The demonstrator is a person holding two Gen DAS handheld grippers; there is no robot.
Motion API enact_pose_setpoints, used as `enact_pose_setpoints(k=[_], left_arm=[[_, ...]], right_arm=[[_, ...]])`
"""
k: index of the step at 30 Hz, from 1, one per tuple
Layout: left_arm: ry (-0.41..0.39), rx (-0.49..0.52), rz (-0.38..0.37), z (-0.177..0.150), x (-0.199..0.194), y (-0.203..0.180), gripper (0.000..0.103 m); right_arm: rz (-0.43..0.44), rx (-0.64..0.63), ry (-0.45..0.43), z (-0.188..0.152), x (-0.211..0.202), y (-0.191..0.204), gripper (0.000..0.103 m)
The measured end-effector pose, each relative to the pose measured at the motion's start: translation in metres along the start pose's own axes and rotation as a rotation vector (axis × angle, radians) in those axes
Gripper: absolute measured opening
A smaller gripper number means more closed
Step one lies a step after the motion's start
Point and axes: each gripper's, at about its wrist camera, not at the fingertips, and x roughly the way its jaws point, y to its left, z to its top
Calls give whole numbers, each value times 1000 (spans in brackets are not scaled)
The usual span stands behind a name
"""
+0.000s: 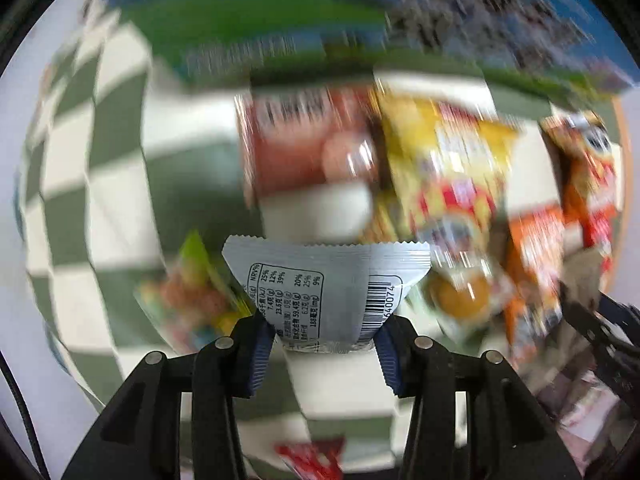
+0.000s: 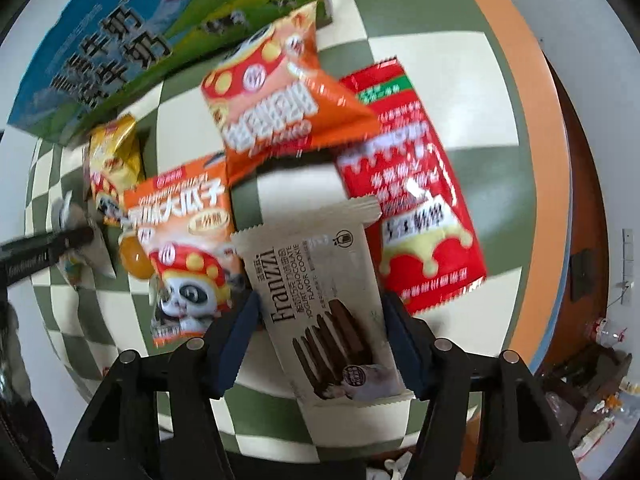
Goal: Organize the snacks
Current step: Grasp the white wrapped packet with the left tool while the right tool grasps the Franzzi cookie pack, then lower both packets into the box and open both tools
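The worktop [image 2: 404,64], round with an orange rim and a green-and-cream checked cover, carries the snacks. A big blue-and-green carton [image 2: 120,40] lies near the far edge, probably the backstop the packets get lined against; its upper part is cut off. The loose packets crowd just in front of it: a red packet [image 2: 416,184] toward the right edge, an orange pouch [image 2: 280,108] overlapping it, and a panda-printed seed bag [image 2: 184,240].

The right gripper [image 2: 320,340] has its pads against both long sides of the cream Franzzi cookie packet [image 2: 328,320], clamped across the width so it stays flat.

The left gripper [image 1: 326,340] is clamped on a silver packet [image 1: 328,284], printed back facing the camera; its front is hidden, and everything beyond is motion-blurred.
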Motion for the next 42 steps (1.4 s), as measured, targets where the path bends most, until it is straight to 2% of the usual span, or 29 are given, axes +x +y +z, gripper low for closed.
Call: enact_pose_setpoints(k=[4,9,13,15,18,24,30,34,38,40,42], left_arm=[[50,-16,-14,-22,19,1,43],[70,-36,-11,-19,39,3,51],[65,-17,17,-18,45,2,51],[59,5,34,-16,47,-2,51],[54,13,42,-22,47,-18,51],[-13,12,47,-30,12,-36,45],[-65,-14,-75,-41,-47,-42,45],[-160,-19,-150,-25,-113,-49,45],[-204,-18,-226,13,-161,-53,45],[-219,-19,-228,40,-179,-50,45],[-241,-24,-207,68,-197,-39,45]], right_arm=[[-8,-15,21,-18,5,0,64],[4,-4,46,-30,21,0,67],[-49,-28,39,-42,35,1,67],[-44,-12,34,-50,38,-5,67],[-49,-3,18,-62,39,-14,61],[-13,26,-20,-69,19,-23,57],[70,51,-101,-68,-33,-34,57],[154,27,-203,-43,-90,-24,57],[215,-19,-294,6,-144,-1,57],[236,-43,-336,43,-159,9,57],[217,-63,-370,77,-169,16,57]])
